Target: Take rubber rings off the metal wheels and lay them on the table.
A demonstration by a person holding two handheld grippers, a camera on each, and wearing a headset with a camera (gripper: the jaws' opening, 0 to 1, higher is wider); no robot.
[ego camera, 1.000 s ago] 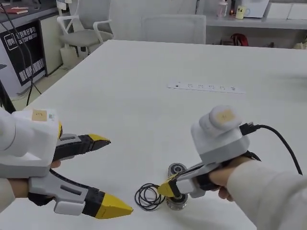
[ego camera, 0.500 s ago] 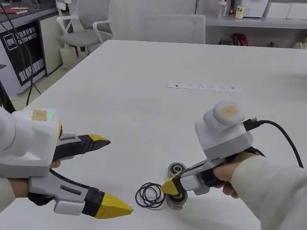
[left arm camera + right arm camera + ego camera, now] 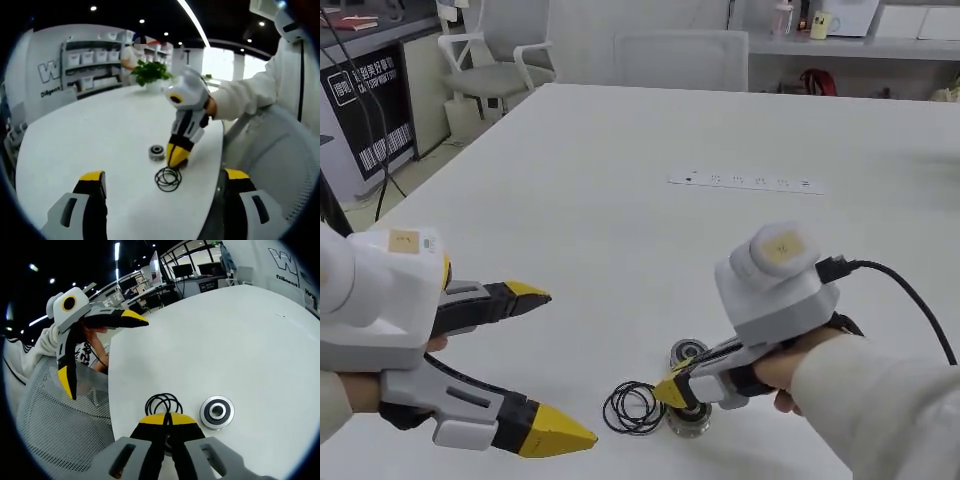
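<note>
"Closest to the person, what is the left gripper (image 3: 558, 364) doing?"

"It is held above the near edge of the table (image 3: 620, 200). Its jaws are spread wide with nothing between them."

"And the rubber rings (image 3: 632, 408)?"

"A loose black bunch of them lies flat on the table just past that gripper, beside the near wheel (image 3: 692, 424)."

"Is the right gripper (image 3: 670, 393) on that wheel?"

"Yes. Its yellow tips are pressed together and rest on top of it, right at the edge of the bunch. I cannot tell whether a ring is nipped between them."

"The other one?"

"The second wheel (image 3: 688, 353) lies flat just behind the first, apart from the tips. Farther back a white power strip (image 3: 750, 183) lies on the table, and a white chair (image 3: 490, 70) stands beyond the far corner."
</note>
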